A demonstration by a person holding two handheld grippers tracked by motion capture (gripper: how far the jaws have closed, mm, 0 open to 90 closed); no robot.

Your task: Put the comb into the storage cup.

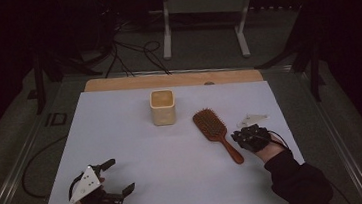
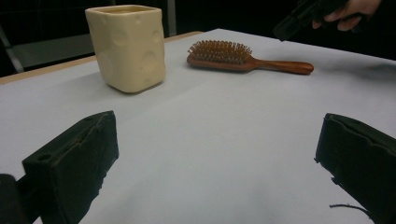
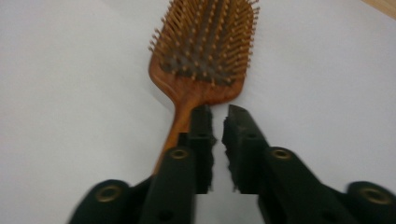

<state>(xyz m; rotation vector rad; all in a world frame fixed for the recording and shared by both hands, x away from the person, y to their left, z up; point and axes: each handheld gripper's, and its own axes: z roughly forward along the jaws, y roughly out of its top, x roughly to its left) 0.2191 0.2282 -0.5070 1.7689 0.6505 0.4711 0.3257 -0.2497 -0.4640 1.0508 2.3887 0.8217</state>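
Hairbrush (image 1: 215, 132) seen flat on table (image 1: 122, 138), not yet gripped. Right gripper (image 3: 217, 116) held above handle, jaws slightly parted, empty. Left gripper (image 2: 215, 154) wide open, idle. Cup (image 1: 162, 107) untouched.

- 1 wooden hairbrush (image 1: 215, 132)
- 1 cream square cup (image 1: 162, 107)
- 1 white sheet (image 1: 138, 151) over the table
- 2 handheld grippers: left gripper (image 1: 118, 177), right gripper (image 1: 236, 136)
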